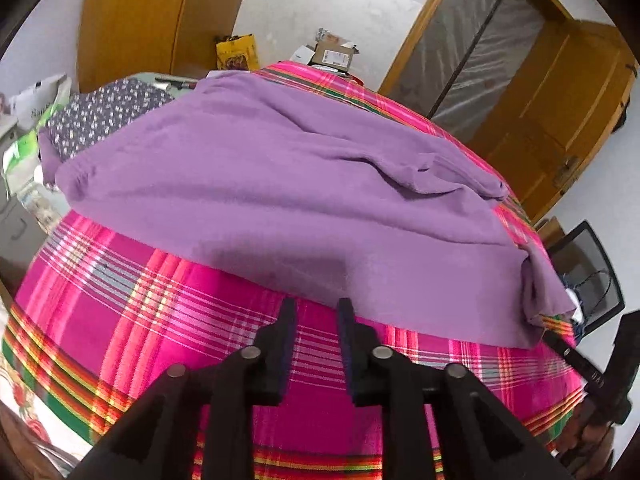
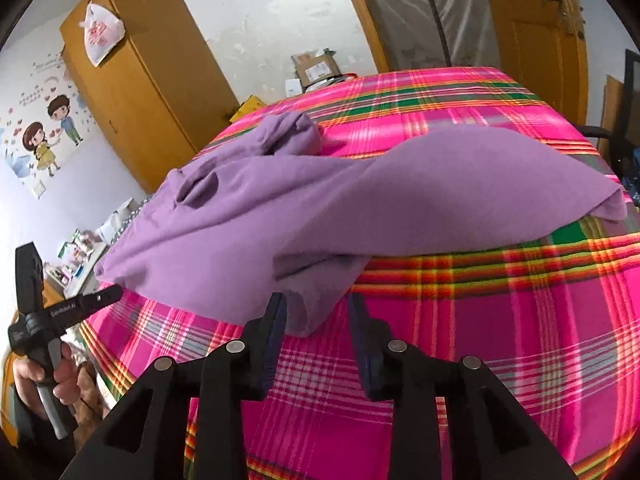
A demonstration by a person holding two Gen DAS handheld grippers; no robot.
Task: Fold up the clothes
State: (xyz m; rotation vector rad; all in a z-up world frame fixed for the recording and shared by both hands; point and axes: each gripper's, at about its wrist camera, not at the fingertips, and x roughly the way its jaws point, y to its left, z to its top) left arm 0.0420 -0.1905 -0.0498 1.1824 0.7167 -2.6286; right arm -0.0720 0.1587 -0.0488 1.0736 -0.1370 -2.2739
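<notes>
A purple garment [image 1: 272,184] lies spread and wrinkled on a bed covered with a pink plaid sheet [image 1: 120,304]. My left gripper [image 1: 316,308] is open just short of the garment's near hem, with only the sheet between its fingers. In the right wrist view the purple garment [image 2: 360,200] has a folded corner that droops toward me. My right gripper [image 2: 317,304] is open with that corner lying between its fingertips, not pinched. The left gripper [image 2: 80,308] shows at the left by the garment's other corner, held by a hand [image 2: 60,376]. The right gripper's body [image 1: 596,372] shows at the right edge.
A dark floral cloth [image 1: 104,116] lies at the bed's far left. Cardboard boxes [image 1: 332,54] and a yellow bag [image 1: 236,52] stand beyond the bed. A wooden wardrobe [image 2: 140,72], a wooden door [image 1: 560,112] and a black chair [image 1: 588,272] surround it.
</notes>
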